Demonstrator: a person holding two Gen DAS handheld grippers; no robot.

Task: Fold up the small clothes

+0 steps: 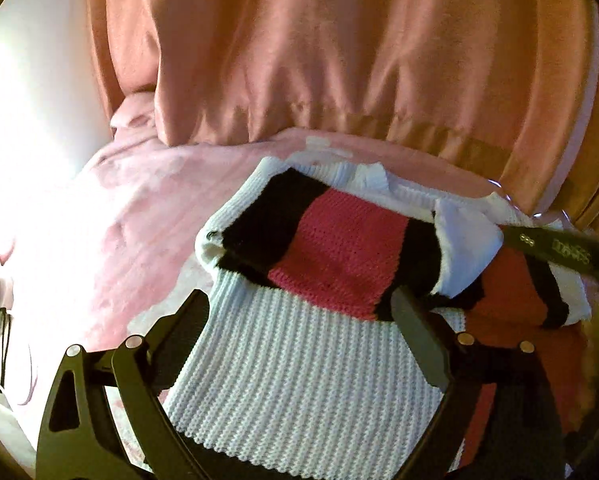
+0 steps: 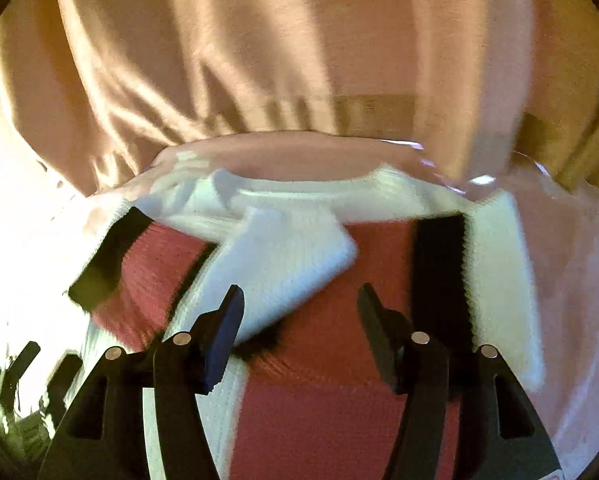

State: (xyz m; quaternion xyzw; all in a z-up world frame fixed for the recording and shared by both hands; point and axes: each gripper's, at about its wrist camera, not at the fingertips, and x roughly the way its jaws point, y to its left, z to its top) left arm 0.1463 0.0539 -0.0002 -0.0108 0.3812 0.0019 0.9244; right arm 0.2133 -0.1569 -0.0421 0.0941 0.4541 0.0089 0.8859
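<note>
The knit sweater [image 1: 299, 320], white with black and pink blocks, lies partly folded on the pink-covered surface [image 1: 111, 220] in front of a person in a peach garment [image 1: 319, 60], a white sleeve [image 2: 283, 264] flopped across its middle toward 12 o'clock. The left gripper [image 1: 299, 304] hovers with jaws wide apart over the white ribbing, and the right gripper [image 2: 299, 300] has jaws apart over the pink panel, neither pinching cloth. With nothing pinned, the loose sleeve could spring open, or a jaw could snag the knit and drag the fold askew.
</note>
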